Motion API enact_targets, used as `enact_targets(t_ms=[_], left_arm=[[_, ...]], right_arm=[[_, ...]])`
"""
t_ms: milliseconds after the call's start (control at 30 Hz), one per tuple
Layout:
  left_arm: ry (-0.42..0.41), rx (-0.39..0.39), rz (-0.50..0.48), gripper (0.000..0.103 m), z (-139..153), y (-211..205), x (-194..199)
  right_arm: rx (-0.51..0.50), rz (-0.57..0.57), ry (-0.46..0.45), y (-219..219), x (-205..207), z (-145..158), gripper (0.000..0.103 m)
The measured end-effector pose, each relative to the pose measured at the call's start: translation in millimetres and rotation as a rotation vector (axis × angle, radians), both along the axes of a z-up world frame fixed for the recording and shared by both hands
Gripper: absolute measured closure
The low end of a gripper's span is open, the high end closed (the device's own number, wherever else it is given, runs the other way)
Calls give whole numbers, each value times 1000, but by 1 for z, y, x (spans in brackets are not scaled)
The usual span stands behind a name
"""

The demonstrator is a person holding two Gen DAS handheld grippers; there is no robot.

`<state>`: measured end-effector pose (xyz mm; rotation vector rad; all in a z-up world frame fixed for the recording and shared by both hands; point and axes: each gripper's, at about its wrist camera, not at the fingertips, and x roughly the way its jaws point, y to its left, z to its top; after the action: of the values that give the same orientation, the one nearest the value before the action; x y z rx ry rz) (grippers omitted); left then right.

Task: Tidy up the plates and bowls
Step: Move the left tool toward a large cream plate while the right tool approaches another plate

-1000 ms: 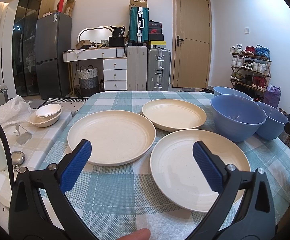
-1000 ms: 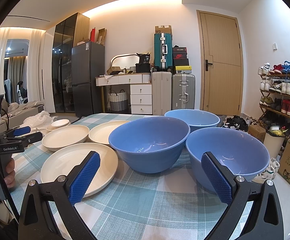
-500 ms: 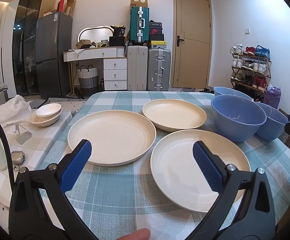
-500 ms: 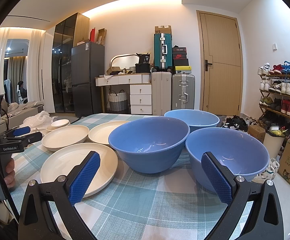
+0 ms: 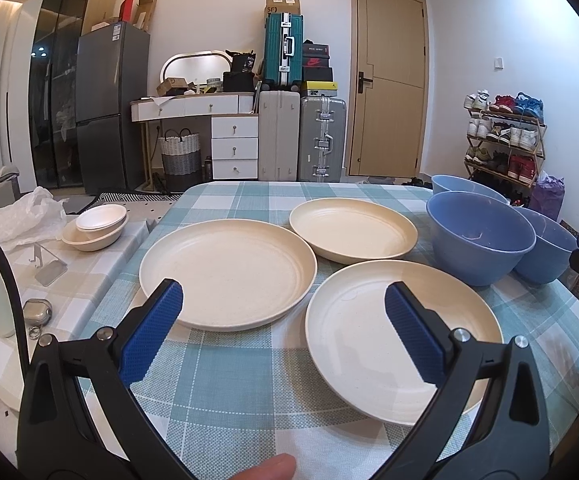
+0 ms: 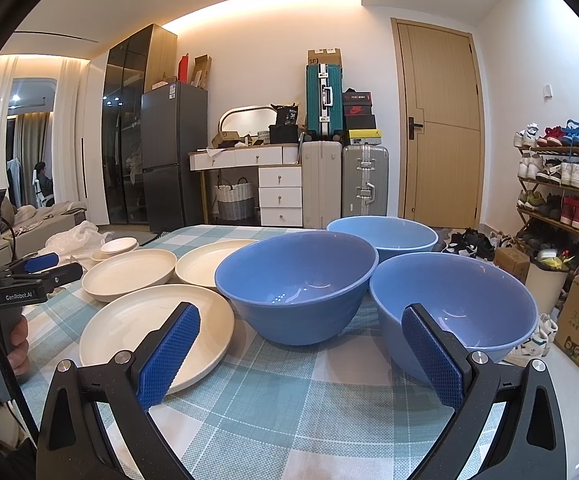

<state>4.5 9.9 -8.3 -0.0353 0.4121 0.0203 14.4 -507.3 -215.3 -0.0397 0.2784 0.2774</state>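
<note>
Now I hold both grippers spread and empty — left gripper [image 5: 283,330], right gripper [image 6: 301,354]. Three cream plates [image 5: 227,272] lie left of the middle blue bowl [image 6: 295,284]. To stack well, I judge: pinch one rim only, lift level.

Nothing has visibly changed: plates [image 5: 227,272], bowls [image 6: 297,284] and both tongs sit as before.

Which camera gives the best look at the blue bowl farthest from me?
The right wrist view: the farthest blue bowl shows its whole rim and part of its inside there. In the left wrist view only a sliver of it peeks out behind the nearer bowl.
</note>
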Motion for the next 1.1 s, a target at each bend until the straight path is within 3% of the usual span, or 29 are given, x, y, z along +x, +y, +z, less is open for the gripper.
enact_targets(t_ms=[233, 567, 1100], left_arm=[[-16, 1, 7, 2, 2, -2, -5], [-10, -22, 17, 2, 27, 0, -13], [4, -57, 77, 2, 94, 35, -38]], right_arm=[[-9, 18, 32, 6, 6, -3, 0], [-1, 41, 54, 12, 2, 17, 0], [-9, 104, 28, 36, -8, 103, 0]])
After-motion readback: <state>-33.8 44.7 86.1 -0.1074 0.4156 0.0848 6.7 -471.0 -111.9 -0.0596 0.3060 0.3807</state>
